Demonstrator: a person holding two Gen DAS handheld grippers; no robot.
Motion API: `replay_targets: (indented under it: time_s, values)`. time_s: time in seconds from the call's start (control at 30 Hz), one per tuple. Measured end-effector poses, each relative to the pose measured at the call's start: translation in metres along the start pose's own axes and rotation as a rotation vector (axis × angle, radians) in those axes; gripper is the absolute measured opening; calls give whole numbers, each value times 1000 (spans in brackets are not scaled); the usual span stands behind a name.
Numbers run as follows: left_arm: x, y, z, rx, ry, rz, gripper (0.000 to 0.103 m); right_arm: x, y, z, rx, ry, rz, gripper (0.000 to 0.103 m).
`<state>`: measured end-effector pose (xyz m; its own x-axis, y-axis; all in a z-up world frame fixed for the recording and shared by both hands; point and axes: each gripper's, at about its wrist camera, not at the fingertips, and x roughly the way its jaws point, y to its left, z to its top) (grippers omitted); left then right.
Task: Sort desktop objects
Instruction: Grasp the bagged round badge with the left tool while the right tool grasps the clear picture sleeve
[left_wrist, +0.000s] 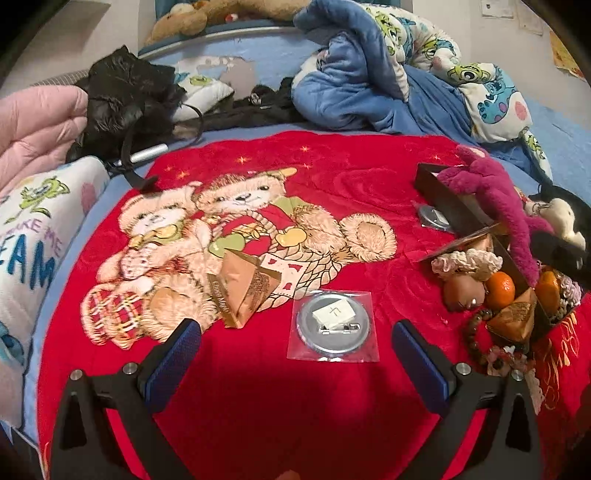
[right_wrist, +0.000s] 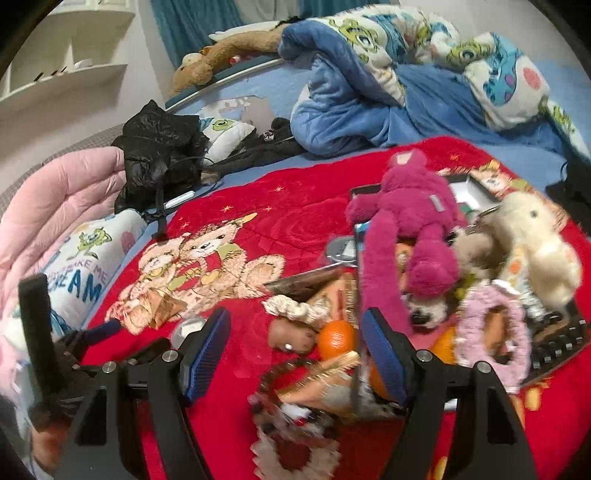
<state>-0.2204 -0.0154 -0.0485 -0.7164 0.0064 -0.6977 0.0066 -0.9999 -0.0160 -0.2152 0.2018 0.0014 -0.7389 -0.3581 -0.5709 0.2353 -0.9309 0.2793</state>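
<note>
Surface: a red teddy-bear blanket spread on a bed; no worktop here, so the blanket is your sorting ground.

Left tongs: apart, wide, holding nothing. Both blue pads show bare.

Right tongs: apart, empty. They point into the crowded pile; the view there is blurred at the lower edge.

Nearest loose item: the round pin badge in its clear sleeve, lying flat, back side up with a white paper tag on it.

Key relation: the badge sits just ahead of your left tongs, between the two pads and a little toward the right pad. It is round, so it has no long axis of its own; the sleeve is roughly square to your approach.

Second loose item: the gold foil packet, ahead and left of centre, its long axis running away from you with a lean to the right.

Pile: dark box at the right edge with the magenta plush draped over it, an orange and beads beside it.

Nearer arm: your left, clearly, for badge and packet; your right sits over the pile.

Judgement: a flat sleeve on plush fabric likely needs a low, edge-on pinch; expect it to slip.

Not readable: which bin or group the badge belongs to.
</note>
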Motion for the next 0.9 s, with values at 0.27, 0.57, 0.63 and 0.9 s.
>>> replay_targets:
  time_s: [0.27,0.57,0.63,0.9]
  values:
    - [29,-8,4,31,60,-37,103,61,-1,27,177,99,86,77]
    - [53,-6,6,28,114,-2,103,89,-4,22,197,180,15,55]
    - [56,-7,5,32,123,1,103,92,-4,22,191,186,-15,45]
    - [52,-3,4,10,110,-20,79,87,-29,17,237,169,-45,7]
